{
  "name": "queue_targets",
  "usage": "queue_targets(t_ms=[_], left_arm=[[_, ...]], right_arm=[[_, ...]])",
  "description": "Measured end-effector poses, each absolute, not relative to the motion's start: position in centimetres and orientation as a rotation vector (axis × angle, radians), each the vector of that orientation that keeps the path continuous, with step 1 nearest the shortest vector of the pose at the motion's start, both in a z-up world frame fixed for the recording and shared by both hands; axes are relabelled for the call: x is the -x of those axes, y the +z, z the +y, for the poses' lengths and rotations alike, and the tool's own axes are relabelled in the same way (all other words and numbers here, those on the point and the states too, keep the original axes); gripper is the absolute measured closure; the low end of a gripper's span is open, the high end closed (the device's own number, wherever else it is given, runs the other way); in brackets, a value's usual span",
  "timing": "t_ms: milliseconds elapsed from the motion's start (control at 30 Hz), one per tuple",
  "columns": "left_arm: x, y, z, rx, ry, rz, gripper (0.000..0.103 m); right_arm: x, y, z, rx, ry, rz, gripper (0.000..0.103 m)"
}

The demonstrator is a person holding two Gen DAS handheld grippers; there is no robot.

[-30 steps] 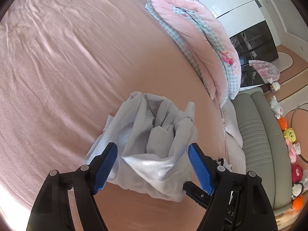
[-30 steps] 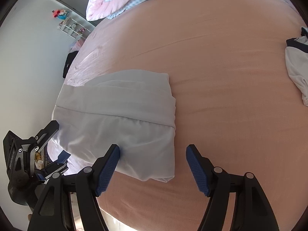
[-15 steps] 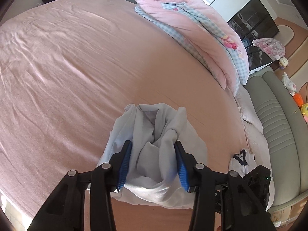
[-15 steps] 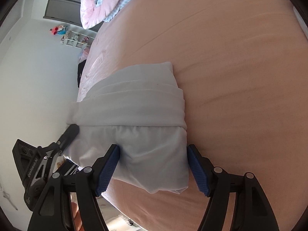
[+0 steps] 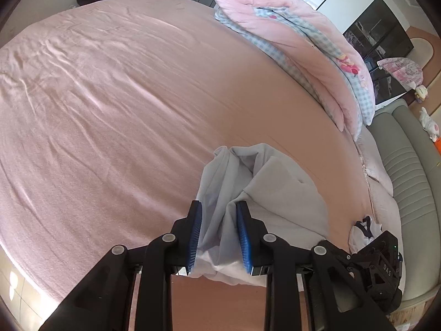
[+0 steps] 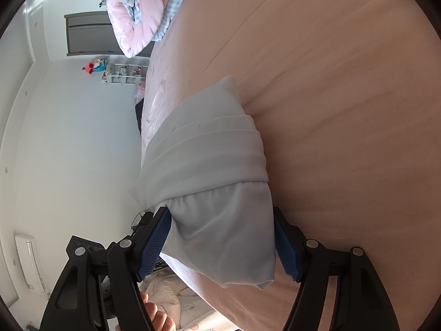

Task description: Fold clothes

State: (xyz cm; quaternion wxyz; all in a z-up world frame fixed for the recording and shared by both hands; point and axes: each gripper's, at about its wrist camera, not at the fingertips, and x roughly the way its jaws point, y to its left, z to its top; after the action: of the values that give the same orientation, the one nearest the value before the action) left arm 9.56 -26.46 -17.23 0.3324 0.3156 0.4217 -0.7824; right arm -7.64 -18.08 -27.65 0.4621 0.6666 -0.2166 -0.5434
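The left claw [image 5: 219,234] squeezes the grey cloth [image 5: 264,193] on the bed [image 5: 110,96]. The right claw [image 6: 220,245] sits wide around it. Lift both ends together, evenly.

This is a home bedroom, seemingly a child's. A wide bed with a pink sheet [image 5: 115,104] fills most of both views, and a folded pink quilt with blue checked lining [image 5: 300,41] lies along its far side. A grey-green padded bench [image 5: 410,182] runs beside the bed, with plush toys [image 5: 427,122] on the floor near it. Against the pale wall stand a small white shelf of trinkets [image 6: 125,73] with a red stuffed toy [image 6: 93,66] beside it, a dark grey door [image 6: 88,33], and a wall-mounted air conditioner [image 6: 29,262]. Glossy white and dark wardrobe fronts [image 5: 377,33] stand behind the quilt.
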Motion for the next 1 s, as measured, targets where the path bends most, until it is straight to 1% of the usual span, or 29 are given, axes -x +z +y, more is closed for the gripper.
queue_targets(t_ms=[133,267,333,400,500,567,600,633,667,733,767,800,833,1000], left_arm=[[-10.0,-18.8,-26.9,-0.832,-2.021,1.175,0.080],[-9.7,-19.5,-26.6,-0.856,-2.031,1.103,0.079],[-9.5,-20.1,-26.5,-0.878,-2.029,1.063,0.077],[-9.7,-20.6,-26.6,-0.877,-2.011,1.089,0.076],[-10.2,-21.0,-27.0,-0.879,-1.976,1.148,0.068],[-10.8,-20.9,-27.4,-0.876,-1.956,1.232,0.062],[-11.3,-20.8,-27.7,-0.865,-1.945,1.292,0.055],[-11.8,-20.7,-27.9,-0.855,-1.933,1.351,0.043],[-12.4,-20.6,-28.1,-0.823,-1.928,1.426,0.037],[-13.9,-20.4,-28.2,-0.747,-1.930,1.572,0.030],[-14.5,-20.3,-28.1,-0.714,-1.943,1.618,0.028],[-14.9,-20.2,-27.8,-0.697,-1.949,1.639,0.024],[-15.3,-20.0,-27.6,-0.684,-1.954,1.654,0.021],[-15.3,-20.9,-26.0,-0.697,-1.991,1.734,0.020]], right_arm=[[7.3,-27.5,-18.9,-1.622,-1.354,-0.486,0.032],[7.8,-27.9,-19.1,-1.618,-1.334,-0.501,0.032],[8.0,-28.0,-18.9,-1.612,-1.320,-0.508,0.032],[8.0,-28.0,-19.1,-1.604,-1.311,-0.504,0.032],[8.0,-27.9,-19.6,-1.597,-1.311,-0.496,0.032],[8.0,-27.9,-19.4,-1.600,-1.309,-0.500,0.032],[8.1,-28.0,-19.3,-1.603,-1.307,-0.506,0.032],[8.2,-28.0,-19.4,-1.608,-1.305,-0.513,0.032],[8.3,-28.1,-19.5,-1.615,-1.302,-0.520,0.032],[8.4,-28.2,-19.5,-1.633,-1.296,-0.530,0.032],[8.5,-28.3,-19.4,-1.640,-1.289,-0.541,0.032],[8.6,-28.5,-19.4,-1.647,-1.281,-0.552,0.032],[8.7,-28.6,-19.4,-1.655,-1.274,-0.564,0.032],[9.1,-29.1,-19.4,-1.691,-1.235,-0.619,0.032]])
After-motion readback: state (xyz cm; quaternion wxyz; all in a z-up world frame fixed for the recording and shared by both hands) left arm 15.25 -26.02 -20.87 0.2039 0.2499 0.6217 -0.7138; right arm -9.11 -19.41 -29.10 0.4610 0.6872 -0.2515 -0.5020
